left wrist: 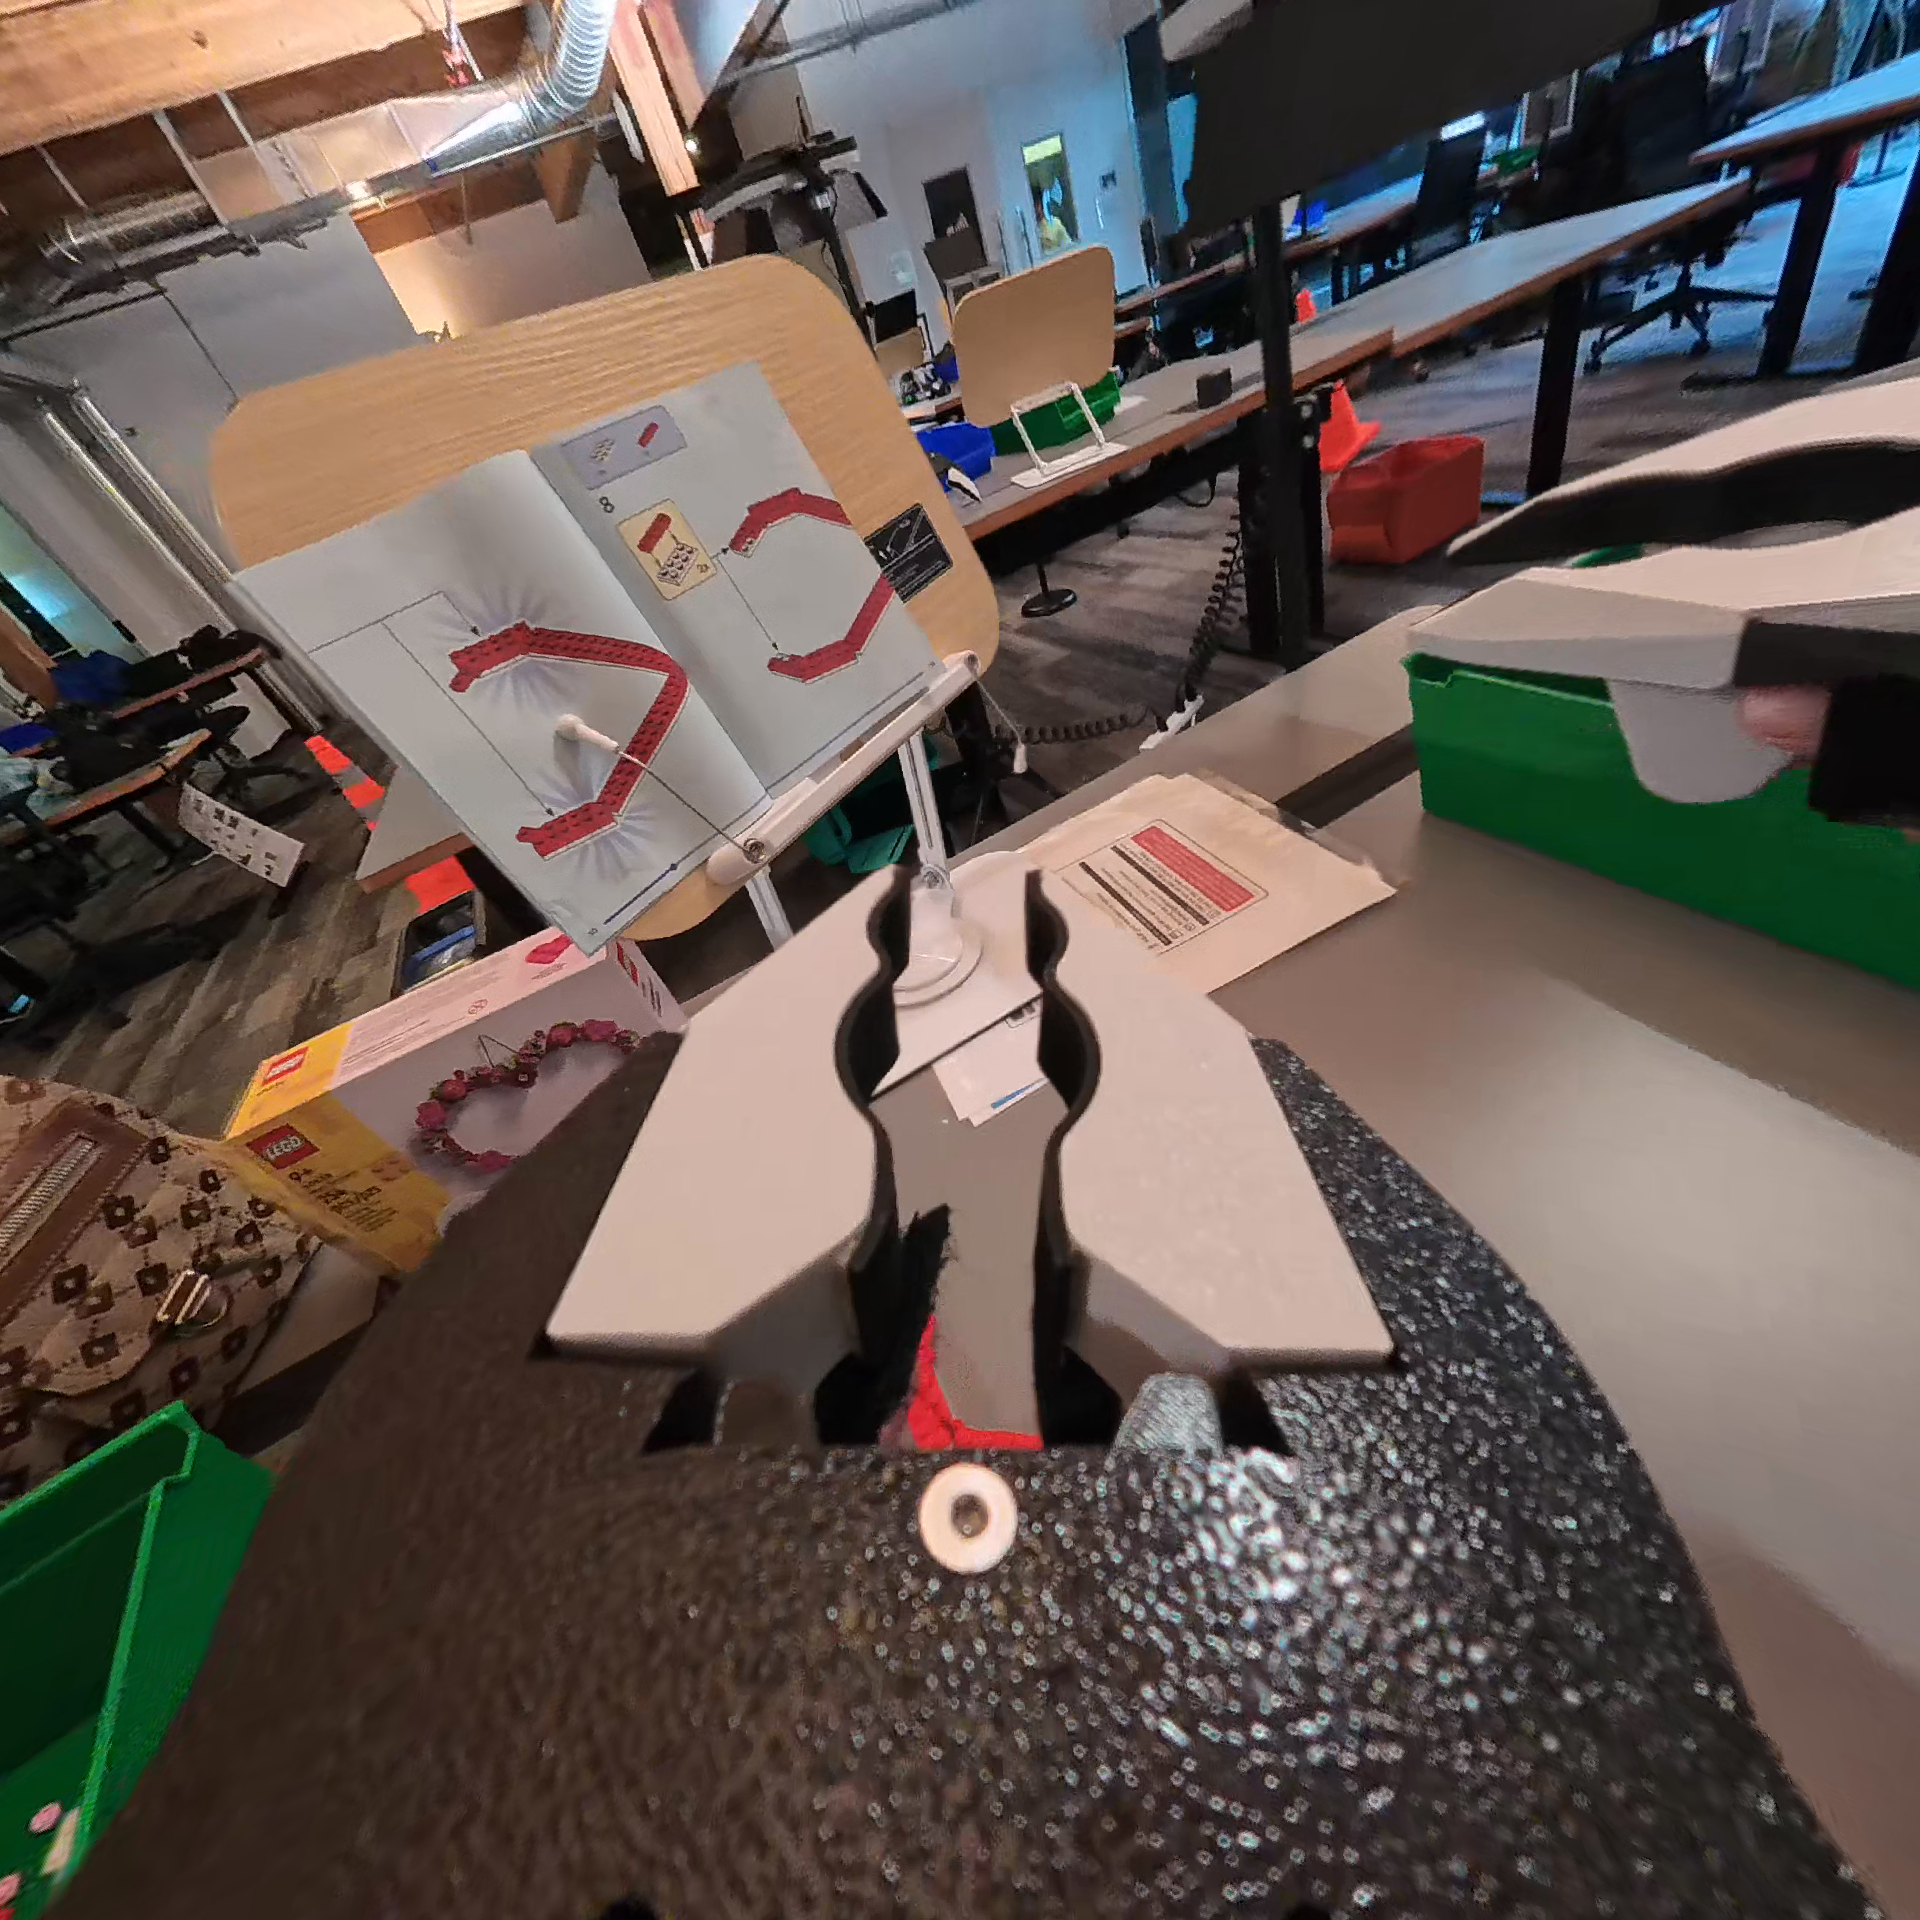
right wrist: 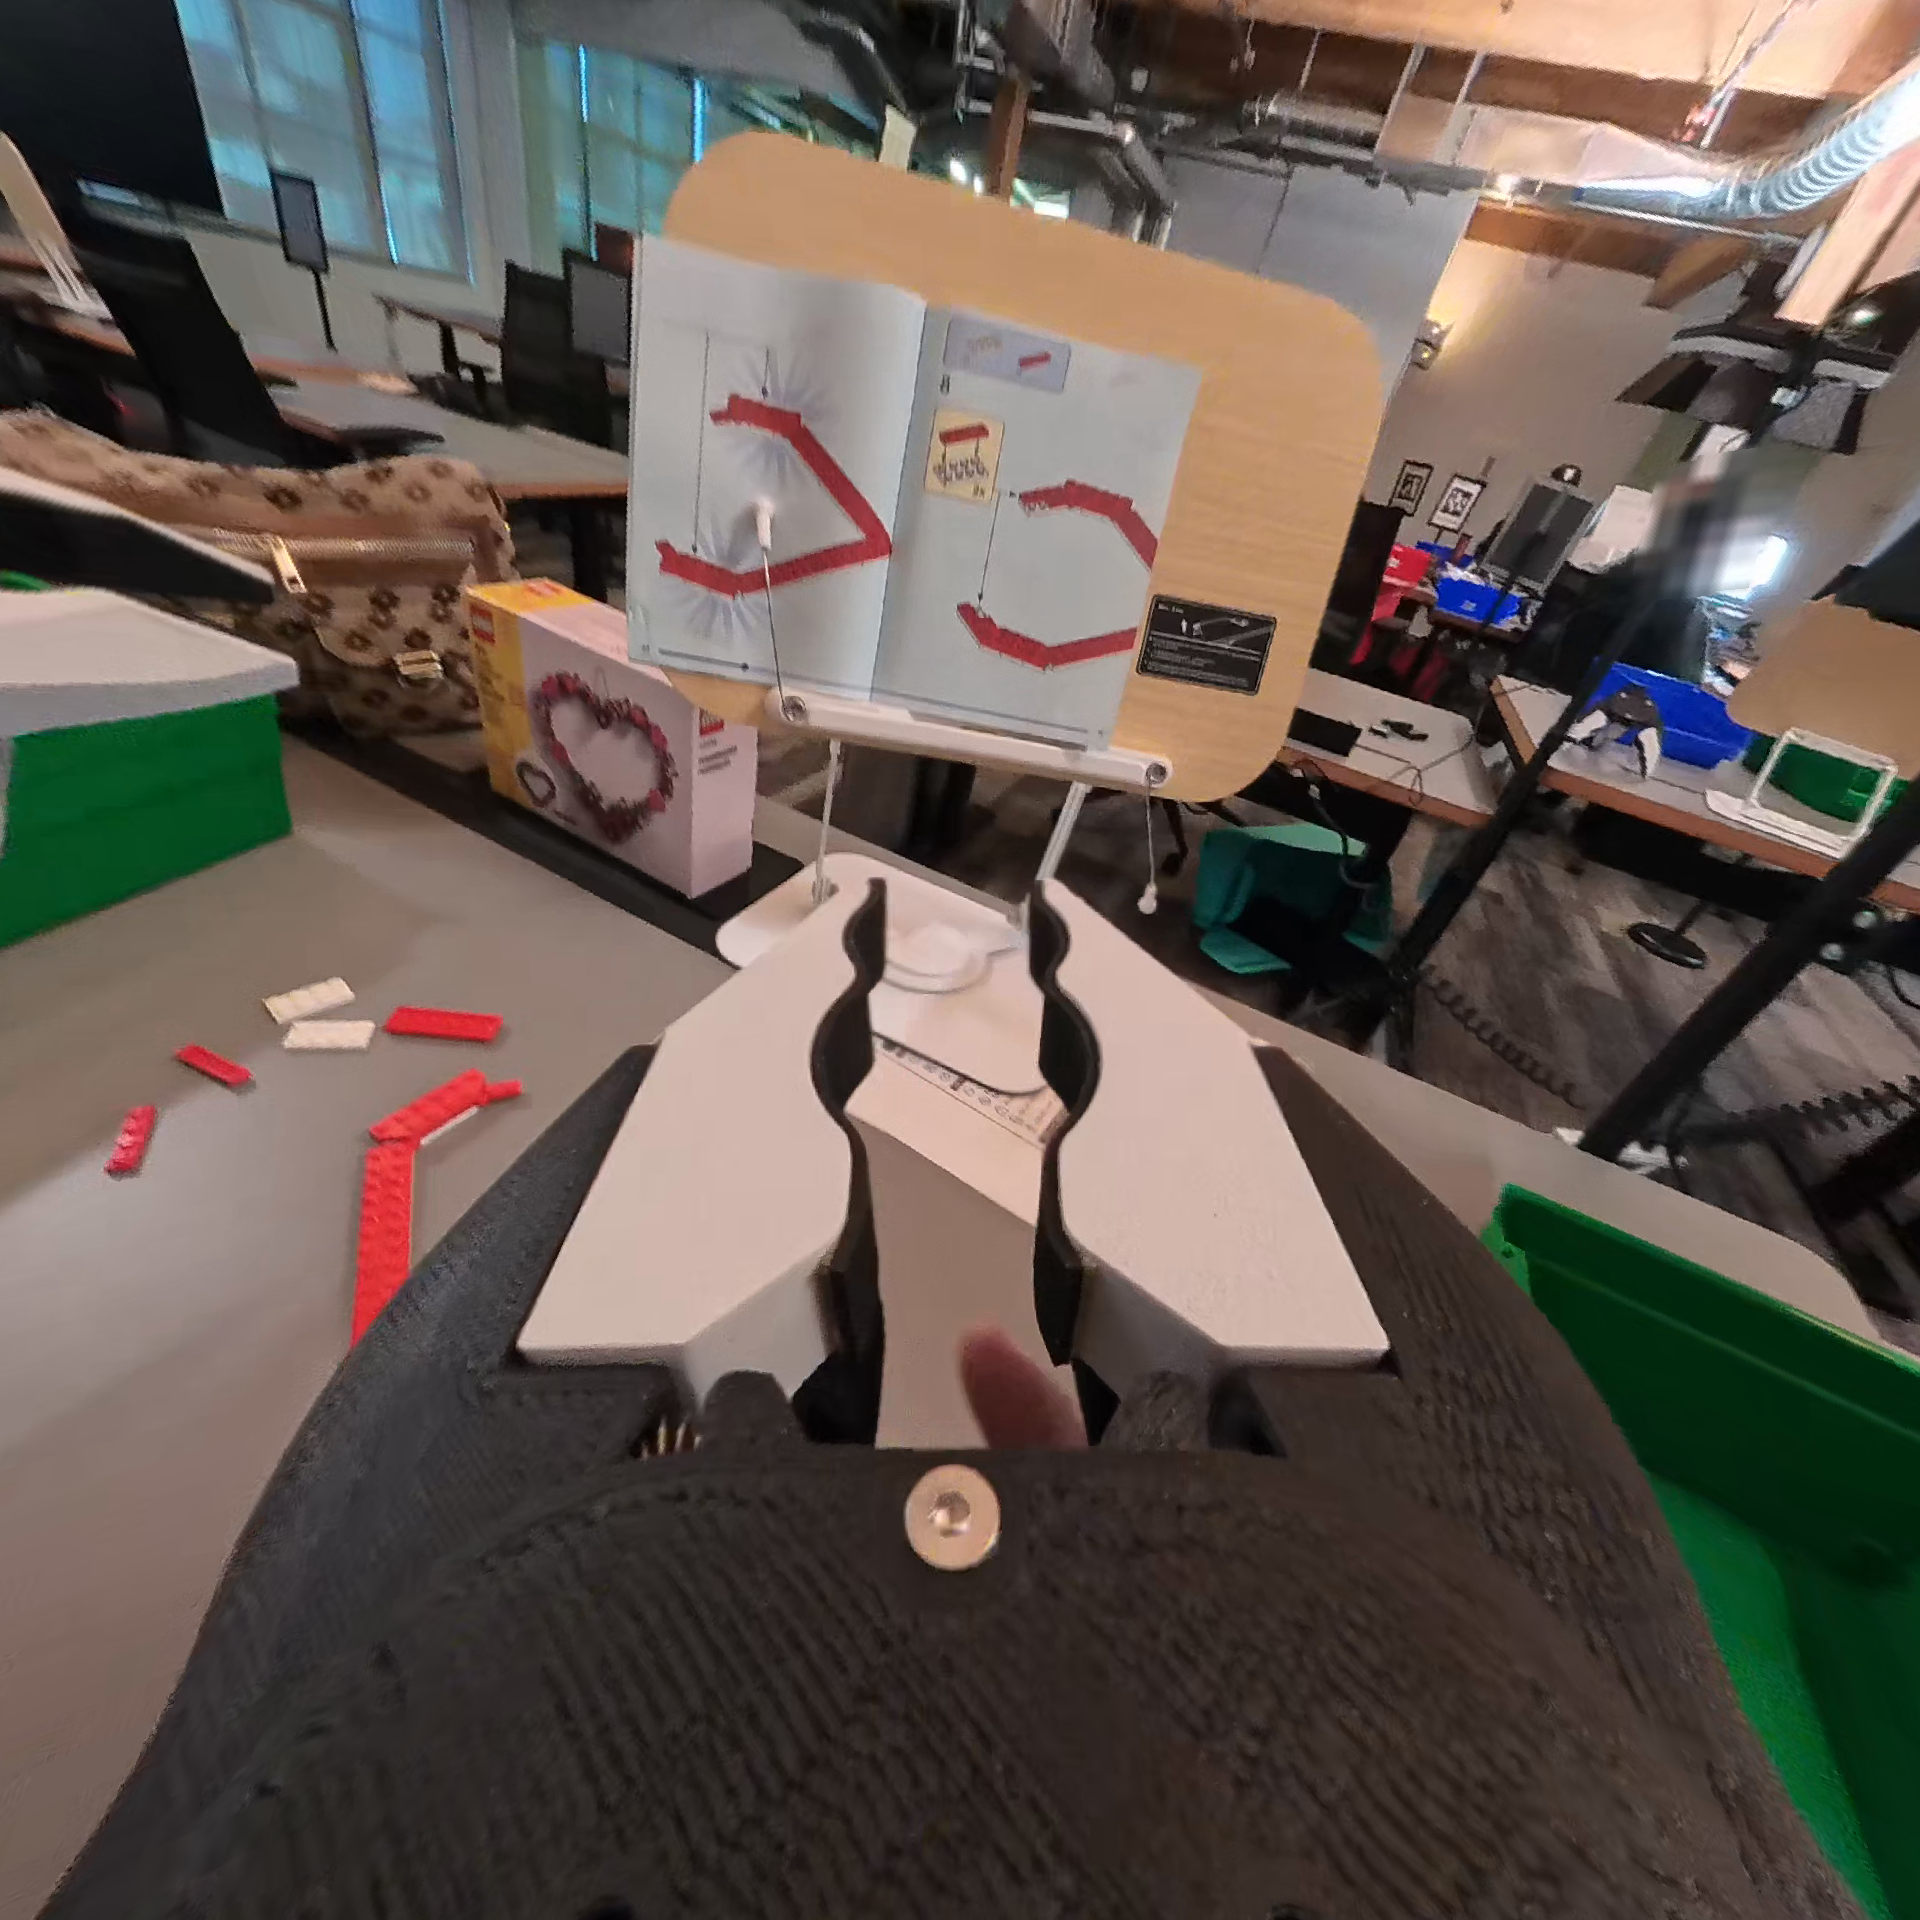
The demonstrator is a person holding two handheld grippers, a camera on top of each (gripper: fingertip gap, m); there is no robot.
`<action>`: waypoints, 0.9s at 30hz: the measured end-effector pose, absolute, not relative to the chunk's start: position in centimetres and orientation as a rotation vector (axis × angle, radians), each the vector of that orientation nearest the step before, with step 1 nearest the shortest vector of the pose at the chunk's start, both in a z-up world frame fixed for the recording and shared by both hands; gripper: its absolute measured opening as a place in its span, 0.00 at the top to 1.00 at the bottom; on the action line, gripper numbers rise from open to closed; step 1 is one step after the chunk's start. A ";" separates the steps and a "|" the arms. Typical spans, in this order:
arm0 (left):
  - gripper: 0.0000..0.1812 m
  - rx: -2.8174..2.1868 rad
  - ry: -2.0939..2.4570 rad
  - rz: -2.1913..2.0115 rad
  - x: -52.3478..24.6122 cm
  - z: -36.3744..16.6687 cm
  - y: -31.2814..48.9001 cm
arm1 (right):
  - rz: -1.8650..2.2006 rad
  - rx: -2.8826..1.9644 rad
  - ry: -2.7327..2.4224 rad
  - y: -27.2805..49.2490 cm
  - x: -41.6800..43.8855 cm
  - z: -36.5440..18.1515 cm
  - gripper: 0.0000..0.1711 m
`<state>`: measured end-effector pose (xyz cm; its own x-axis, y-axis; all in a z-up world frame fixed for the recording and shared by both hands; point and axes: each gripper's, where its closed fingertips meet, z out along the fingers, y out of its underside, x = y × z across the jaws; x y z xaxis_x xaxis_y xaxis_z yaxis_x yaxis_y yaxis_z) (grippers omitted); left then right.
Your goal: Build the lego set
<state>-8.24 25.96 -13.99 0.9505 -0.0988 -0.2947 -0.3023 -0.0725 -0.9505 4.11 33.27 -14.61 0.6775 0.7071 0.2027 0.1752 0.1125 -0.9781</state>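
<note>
My left gripper [left wrist: 961, 904] is open and empty above the grey table [left wrist: 1558, 1143]. A bit of red [left wrist: 971, 1429] shows through the gap at its base; I cannot tell what it is. My right gripper [right wrist: 956, 904] is open and empty, with a fingertip [right wrist: 1013, 1392] behind its jaws. A bent red plate assembly [right wrist: 390, 1195] lies on the table to its left. Loose red plates [right wrist: 442, 1023] and white plates [right wrist: 312, 1003] lie beyond it. The open instruction booklet [right wrist: 904, 499] stands on a wooden stand ahead, and also shows in the left wrist view [left wrist: 623, 675].
Green bins stand at the table's right [right wrist: 1714, 1403] and left [right wrist: 135, 800]. The set's box [right wrist: 613, 727] and a patterned bag [right wrist: 312, 561] stand at the back left. A white paper bag [left wrist: 1195, 883] lies by the stand's base. The right gripper [left wrist: 1662, 613] shows over a bin. Between my left fingertips and the bent red plate assembly [right wrist: 390, 1195] there is roughly 25 centimetres.
</note>
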 end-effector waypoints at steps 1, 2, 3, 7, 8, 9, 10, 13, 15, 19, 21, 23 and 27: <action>0.88 -1.645 0.300 0.165 -8.5 -14.0 26.0 | 0.473 -1.435 -0.780 33.3 4.2 -14.6 0.82; 0.85 -1.649 0.287 0.163 -8.8 -14.1 26.0 | 0.486 -1.444 -0.783 33.2 4.1 -14.7 0.80; 0.83 -1.655 0.274 0.167 -9.1 -14.3 26.1 | 0.498 -1.453 -0.792 33.2 4.1 -14.9 0.77; 0.69 -1.667 0.220 0.200 -10.5 -14.6 26.5 | 0.483 -1.475 -0.780 33.9 4.3 -15.5 0.68; 0.65 -1.665 0.212 0.204 -10.7 -14.6 26.6 | 0.473 -1.475 -0.770 34.0 4.4 -15.4 0.67; 0.63 -1.664 0.206 0.207 -10.9 -14.7 26.7 | 0.463 -1.472 -0.763 34.1 4.5 -15.4 0.67; 0.60 -1.663 0.200 0.208 -11.0 -14.7 26.8 | 0.455 -1.464 -0.755 34.2 4.6 -15.2 0.67; 0.58 -1.660 0.188 0.196 -11.1 -14.9 27.0 | 0.450 -1.406 -0.734 34.1 4.7 -14.2 0.67; 0.58 -1.664 0.183 0.187 -11.1 -15.0 27.2 | 0.451 -1.353 -0.736 33.7 4.5 -13.5 0.67; 0.50 -1.649 0.176 0.194 -11.1 -14.9 27.5 | 0.444 -1.322 -0.728 33.5 4.5 -12.9 0.65; 0.44 -1.638 0.166 0.195 -11.2 -14.7 27.6 | 0.443 -1.311 -0.728 33.5 4.5 -12.8 0.62; 0.37 -1.630 0.157 0.187 -11.3 -14.5 27.7 | 0.436 -1.299 -0.721 33.5 4.6 -12.6 0.57; 0.24 -1.611 0.135 0.180 -11.6 -14.2 27.8 | 0.411 -1.269 -0.698 33.7 4.9 -12.0 0.43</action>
